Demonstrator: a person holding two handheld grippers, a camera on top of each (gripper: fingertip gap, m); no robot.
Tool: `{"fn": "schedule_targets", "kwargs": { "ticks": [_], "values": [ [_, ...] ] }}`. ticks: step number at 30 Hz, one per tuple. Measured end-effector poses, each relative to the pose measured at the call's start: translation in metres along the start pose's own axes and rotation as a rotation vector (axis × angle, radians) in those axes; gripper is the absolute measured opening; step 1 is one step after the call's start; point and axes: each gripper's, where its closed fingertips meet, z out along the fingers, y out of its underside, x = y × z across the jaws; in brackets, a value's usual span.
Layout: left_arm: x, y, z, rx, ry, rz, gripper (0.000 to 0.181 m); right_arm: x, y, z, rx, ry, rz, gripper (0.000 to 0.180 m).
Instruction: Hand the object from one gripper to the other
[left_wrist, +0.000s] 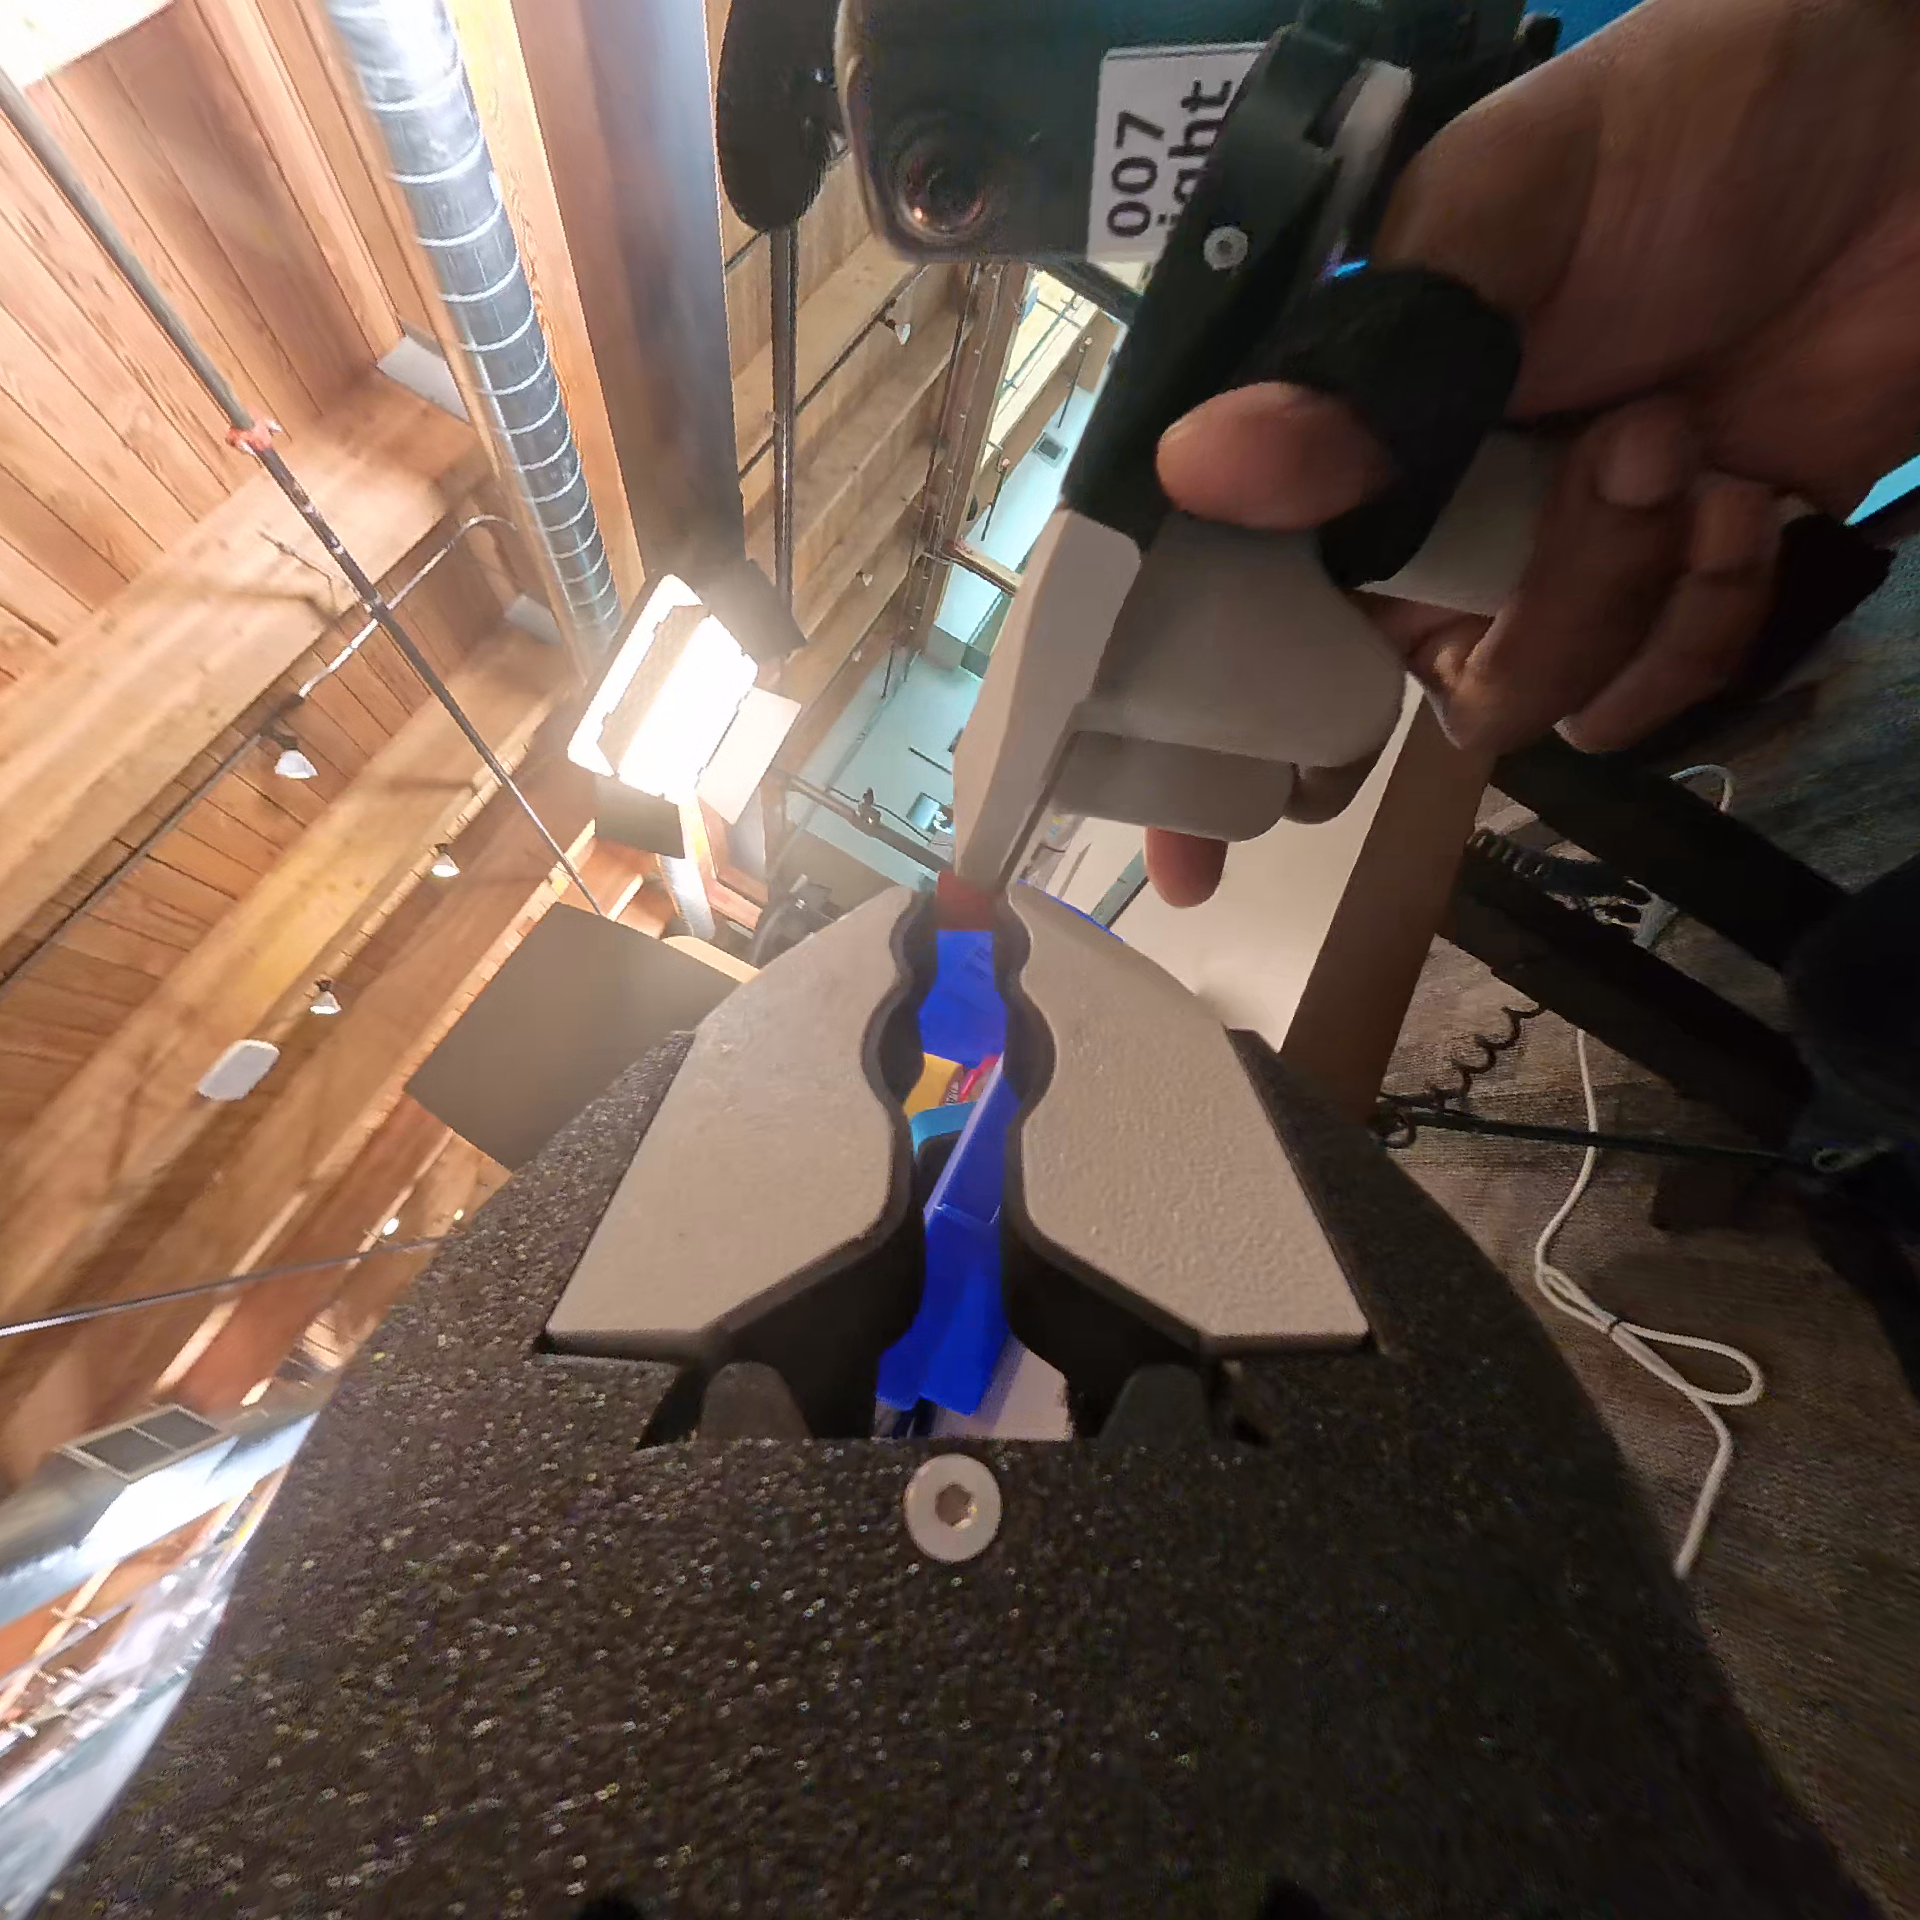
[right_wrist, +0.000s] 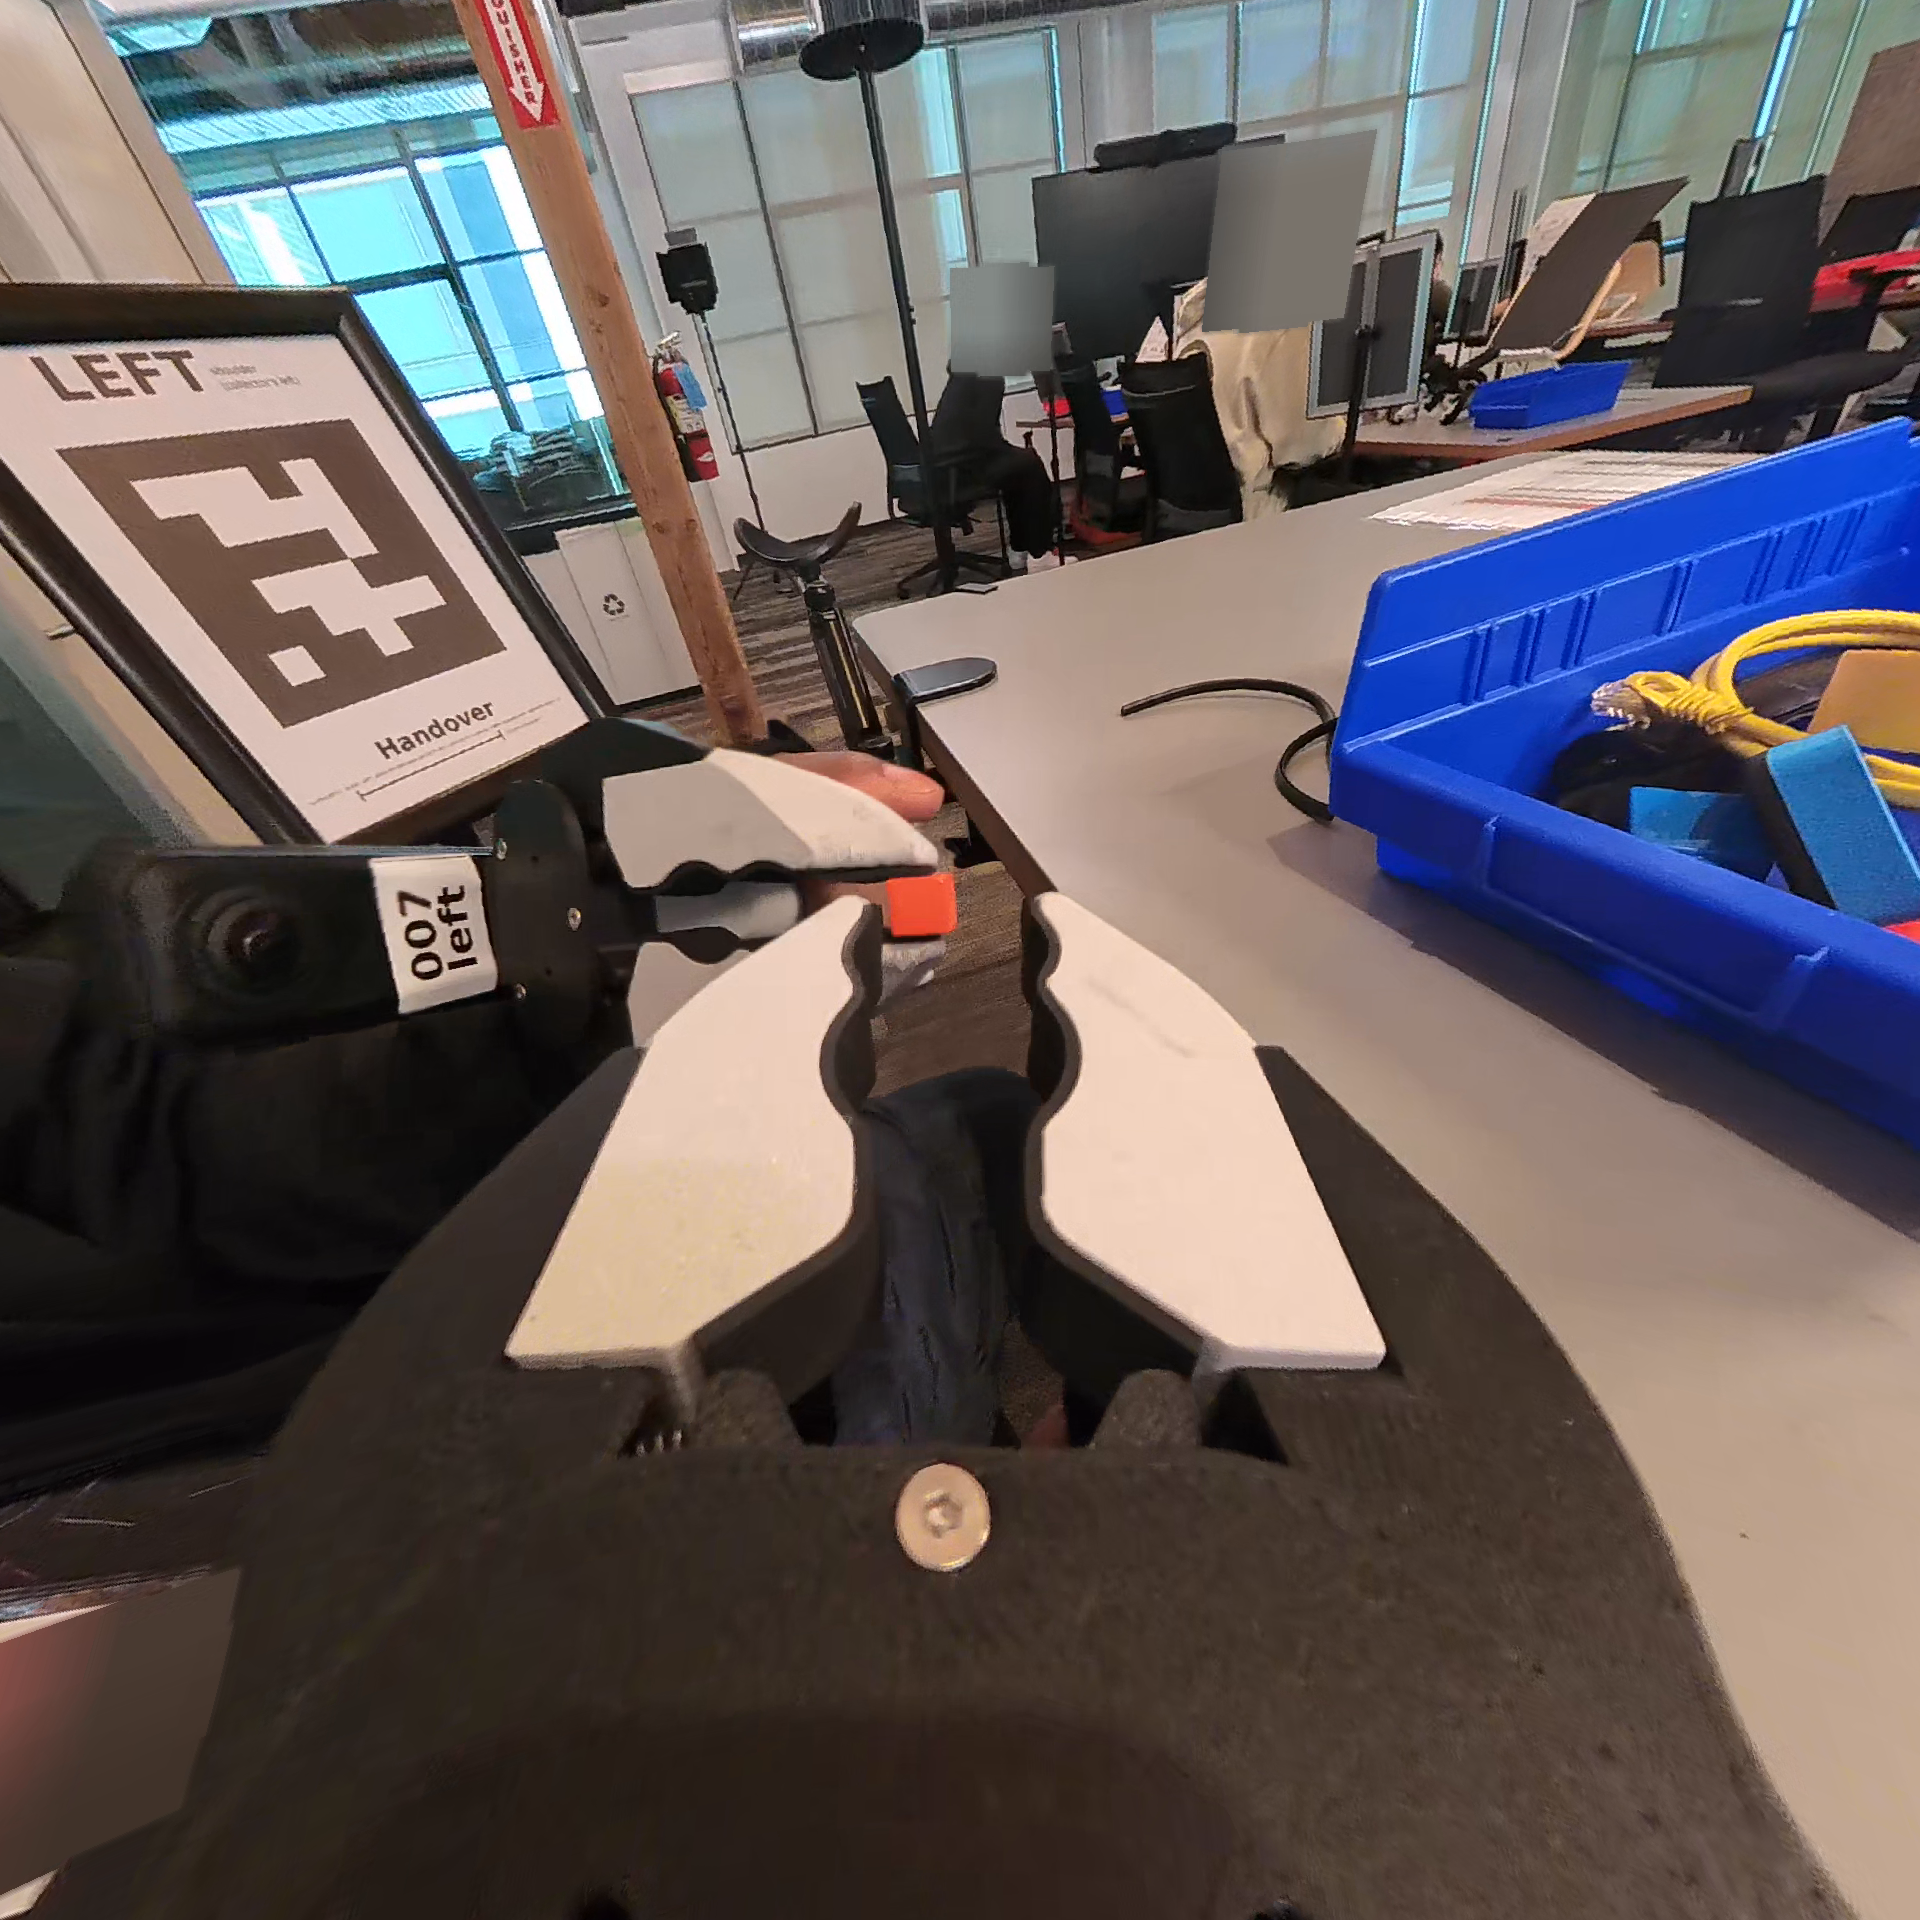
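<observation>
Now, your left gripper (right_wrist: 909, 902) holds the small orange-red cube (right_wrist: 920, 902) at the very tips of its two fingers, clamped between them; in the right wrist view this gripper comes in from the left, turned on its side, and the cube sticks out a little past the tips. Your right gripper (right_wrist: 943, 920) has its fingers spread apart with a clear gap; the cube sits just beside the tip of its left finger (right_wrist: 727, 1122), at the mouth of that gap and not yet between the two fingers; I cannot tell if it touches the finger. In the left wrist view the cube (left_wrist: 961, 894) shows as a small red spot at the tips of the left gripper (left_wrist: 961, 920), and one finger (left_wrist: 1013, 717) of the right gripper comes down to it from above. The handover happens off the edge of the grey table (right_wrist: 1195, 831); the blue bin (right_wrist: 1558, 831) with a yellow cable (right_wrist: 1745, 696) stands on the table, to the right.
</observation>
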Motion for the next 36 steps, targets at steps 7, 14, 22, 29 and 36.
{"fn": "schedule_targets", "kwargs": {
  "ticks": [7,14,22,29,36],
  "values": [
    [0.004,0.0,0.001,0.004,0.017,0.001,0.011,-0.004,0.004,0.002,-0.015,-0.007,-0.072,0.01],
    [0.005,0.018,0.001,-0.025,0.248,-0.597,0.02,0.014,0.0,-0.004,-0.014,0.197,-0.408,0.01],
    [0.006,0.019,0.004,-0.175,0.484,-1.341,0.026,0.019,0.009,0.0,-0.12,0.375,-0.793,0.01],
    [0.018,0.012,0.005,-0.211,0.558,-1.474,0.025,0.015,0.012,0.004,-0.132,0.365,-0.826,0.01],
    [0.021,0.01,0.004,-0.193,0.586,-1.495,0.012,0.013,0.014,0.005,-0.13,0.361,-0.842,0.01]
  ]
}}
